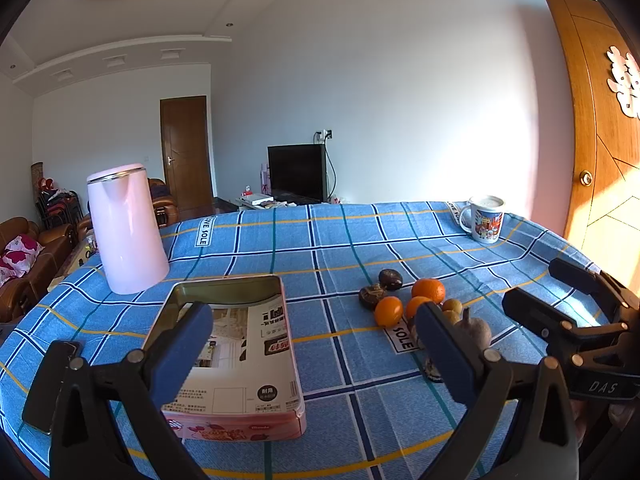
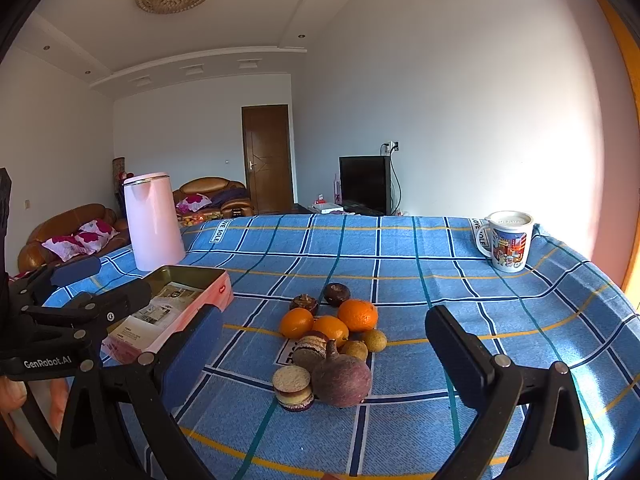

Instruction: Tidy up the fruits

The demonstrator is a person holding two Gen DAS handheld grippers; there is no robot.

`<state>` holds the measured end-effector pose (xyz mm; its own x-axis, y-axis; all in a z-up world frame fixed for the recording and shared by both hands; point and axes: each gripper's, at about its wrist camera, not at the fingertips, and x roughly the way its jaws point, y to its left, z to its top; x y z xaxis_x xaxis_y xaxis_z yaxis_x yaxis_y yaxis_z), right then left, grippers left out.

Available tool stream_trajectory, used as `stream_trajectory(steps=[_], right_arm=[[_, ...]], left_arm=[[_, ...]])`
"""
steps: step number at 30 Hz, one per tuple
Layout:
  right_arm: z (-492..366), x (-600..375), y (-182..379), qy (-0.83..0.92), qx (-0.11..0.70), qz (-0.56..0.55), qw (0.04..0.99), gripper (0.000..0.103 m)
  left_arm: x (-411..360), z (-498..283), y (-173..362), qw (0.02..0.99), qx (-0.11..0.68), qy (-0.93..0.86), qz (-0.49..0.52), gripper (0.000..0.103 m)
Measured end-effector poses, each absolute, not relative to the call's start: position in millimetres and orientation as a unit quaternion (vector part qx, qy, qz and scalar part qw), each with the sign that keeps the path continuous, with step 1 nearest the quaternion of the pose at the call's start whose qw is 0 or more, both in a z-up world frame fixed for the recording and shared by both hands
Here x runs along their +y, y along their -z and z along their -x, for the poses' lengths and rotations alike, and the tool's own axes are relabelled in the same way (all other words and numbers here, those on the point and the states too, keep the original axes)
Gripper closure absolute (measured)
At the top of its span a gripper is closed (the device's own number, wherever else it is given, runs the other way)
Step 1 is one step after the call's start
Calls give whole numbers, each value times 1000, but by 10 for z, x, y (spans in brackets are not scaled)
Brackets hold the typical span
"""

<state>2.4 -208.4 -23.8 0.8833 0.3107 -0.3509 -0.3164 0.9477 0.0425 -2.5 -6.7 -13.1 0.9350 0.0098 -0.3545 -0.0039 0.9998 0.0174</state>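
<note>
Both grippers, left (image 1: 312, 344) and right (image 2: 324, 344), are held apart, empty. Fruits (image 2: 332, 332) are piled mid-table, beside tin (image 1: 240, 360). Oranges (image 2: 357, 314) judged firm, rollable; best gripped across the middle.

Under my grippers lies a woven checked tablecloth (image 2: 400, 264). Left of my left gripper, the metal tin (image 1: 240, 360) is paper-lined; ahead of my right, oranges (image 2: 357, 315) look glossy, the mug (image 2: 510, 246) glazed.
</note>
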Motion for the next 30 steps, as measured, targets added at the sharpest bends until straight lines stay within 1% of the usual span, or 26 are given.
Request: stream_trajectory(steps=[14,30], right_arm=[[-22,-2088,277,-163,186,7,969,1],[-137,-2166,426,-145,206,8,968,1]], left_arm=[[-71,15,152,983,183,-4,-6,0],[-86,-106,323,979,204,0,-1,0]])
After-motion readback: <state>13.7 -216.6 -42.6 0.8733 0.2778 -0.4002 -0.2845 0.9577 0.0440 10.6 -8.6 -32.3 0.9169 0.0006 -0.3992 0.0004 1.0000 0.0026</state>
